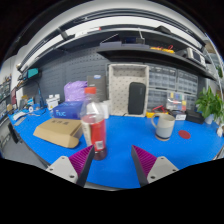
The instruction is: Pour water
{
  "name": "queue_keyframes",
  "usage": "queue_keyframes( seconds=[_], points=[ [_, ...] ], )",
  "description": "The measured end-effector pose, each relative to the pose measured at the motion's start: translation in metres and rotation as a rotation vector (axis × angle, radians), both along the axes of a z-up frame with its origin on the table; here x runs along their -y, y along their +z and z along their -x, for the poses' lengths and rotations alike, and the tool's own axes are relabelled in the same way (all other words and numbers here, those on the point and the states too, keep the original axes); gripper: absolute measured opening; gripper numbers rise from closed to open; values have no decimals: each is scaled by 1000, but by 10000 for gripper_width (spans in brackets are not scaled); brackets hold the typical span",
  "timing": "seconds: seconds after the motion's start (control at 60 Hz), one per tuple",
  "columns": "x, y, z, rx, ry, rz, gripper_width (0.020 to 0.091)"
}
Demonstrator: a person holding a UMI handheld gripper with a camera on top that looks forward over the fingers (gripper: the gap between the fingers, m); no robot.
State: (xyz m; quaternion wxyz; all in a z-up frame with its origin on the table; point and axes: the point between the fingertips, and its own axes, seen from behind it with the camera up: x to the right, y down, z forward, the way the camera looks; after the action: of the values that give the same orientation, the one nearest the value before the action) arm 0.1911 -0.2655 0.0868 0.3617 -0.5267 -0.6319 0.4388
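Jaws are spread wide with nothing in them. The gripper (112,165) sits at the bottom of the frame with a big gap of bare blue between the two fingers, and the magenta pads (82,158) face each other across that gap without touching anything.

The thing to care about is the clear plastic bottle (93,122), standing upright on the blue table (125,135), left of centre in the frame. It's got a red cap and a red label band around the lower half. It's just ahead of the left finger, its base right above that finger's tip, more in line with that finger than between the two. I can't say if it touches the pad; looks like a thin gap to me.

Right of centre, well apart from the bottle, there's a short cup or jar (165,125) with a pale body and a darker top, also upright on the table. Can't make out what's in it. A small red thing (183,133) lies just beside it, too small to identify.

Left of the bottle a flat cardboard box (58,132) lies on the table, with a purple box (72,93) behind it. At the back, mid-frame, a white framed panel (127,90) stands up with a dark rectangle on it. A green plant (210,103) is at the far right edge. Shelving and clutter run along the upper part of the frame.
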Motion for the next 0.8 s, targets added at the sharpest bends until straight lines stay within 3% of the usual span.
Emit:
queue_keyframes(
  seconds=[0.167,0.583,0.65,0.7,0.733,0.8],
  points=[
    [54,-5,10,-10,28,-6,743],
    [72,2,93,-96,-58,-21,734],
    [77,3,100,-123,-59,-10,687],
    [77,4,103,-140,-67,-14,616],
    [76,5,105,-152,-71,-23,532],
    [75,3,105,-156,-74,-25,510]
  ],
)
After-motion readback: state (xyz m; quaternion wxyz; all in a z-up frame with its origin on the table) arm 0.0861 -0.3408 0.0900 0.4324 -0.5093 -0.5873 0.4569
